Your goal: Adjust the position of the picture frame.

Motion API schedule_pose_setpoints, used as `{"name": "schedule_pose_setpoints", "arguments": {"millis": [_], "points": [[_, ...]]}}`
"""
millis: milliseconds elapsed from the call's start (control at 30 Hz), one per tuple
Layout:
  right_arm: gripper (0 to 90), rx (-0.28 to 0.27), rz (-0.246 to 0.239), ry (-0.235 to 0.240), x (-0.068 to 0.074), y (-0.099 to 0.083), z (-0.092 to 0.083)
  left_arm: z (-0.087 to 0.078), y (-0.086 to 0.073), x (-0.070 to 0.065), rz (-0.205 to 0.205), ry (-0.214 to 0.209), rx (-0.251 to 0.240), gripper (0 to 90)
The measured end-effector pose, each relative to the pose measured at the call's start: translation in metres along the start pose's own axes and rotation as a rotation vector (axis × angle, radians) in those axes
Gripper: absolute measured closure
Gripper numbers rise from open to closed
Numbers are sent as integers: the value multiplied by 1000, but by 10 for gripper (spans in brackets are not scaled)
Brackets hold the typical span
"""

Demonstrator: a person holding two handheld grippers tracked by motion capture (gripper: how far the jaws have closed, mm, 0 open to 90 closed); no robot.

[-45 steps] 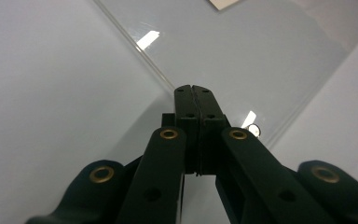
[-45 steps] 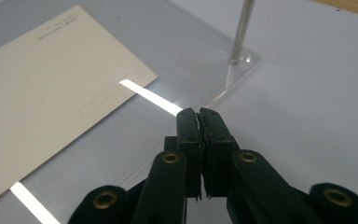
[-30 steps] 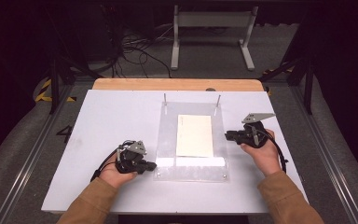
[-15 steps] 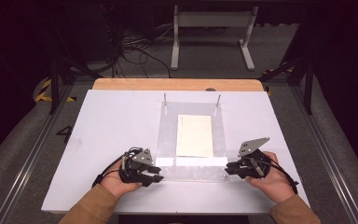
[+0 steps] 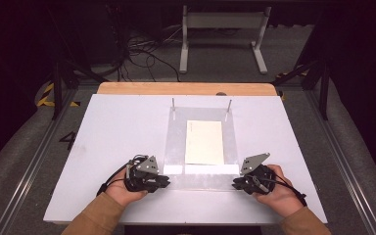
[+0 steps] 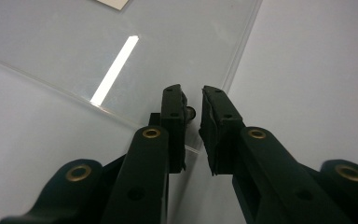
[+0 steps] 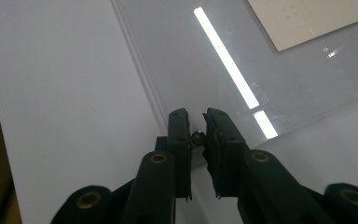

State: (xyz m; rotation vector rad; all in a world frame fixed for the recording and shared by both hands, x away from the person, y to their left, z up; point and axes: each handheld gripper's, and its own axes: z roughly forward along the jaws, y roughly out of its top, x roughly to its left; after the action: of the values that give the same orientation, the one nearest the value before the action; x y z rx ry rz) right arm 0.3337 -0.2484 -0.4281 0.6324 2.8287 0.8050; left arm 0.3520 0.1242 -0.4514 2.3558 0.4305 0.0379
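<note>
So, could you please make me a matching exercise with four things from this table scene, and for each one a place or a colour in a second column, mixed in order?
Things:
1. clear plate
2. cream sheet
3. two metal posts
4. left gripper

Places and colours:
A. standing upright at the far corners of the plate
B. at the plate's near left corner, a small pin between its jaws
C. see-through, lying flat on the white table
D. pale yellowish, lying in the right part of the plate

Right pairs: 1-C, 2-D, 3-A, 4-B
</note>
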Motion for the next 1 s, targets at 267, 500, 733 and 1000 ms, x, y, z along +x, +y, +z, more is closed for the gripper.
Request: {"name": "schedule_pose_setpoints", "arguments": {"millis": [267,500,733,1000], "points": [[829,-3,-14,-3,-1,-1,0,0,1,-2,62,19,17,829],[830,7,-28,13,3,-2,-2,2,3,-7,89,-7,19,829],[829,23,-51,57,17,-11,-8,0,1,-27,149,-91,59,829],[828,52,-91,123,40,-22,-17,-1,-2,-44,166,-213,90,828]]}}
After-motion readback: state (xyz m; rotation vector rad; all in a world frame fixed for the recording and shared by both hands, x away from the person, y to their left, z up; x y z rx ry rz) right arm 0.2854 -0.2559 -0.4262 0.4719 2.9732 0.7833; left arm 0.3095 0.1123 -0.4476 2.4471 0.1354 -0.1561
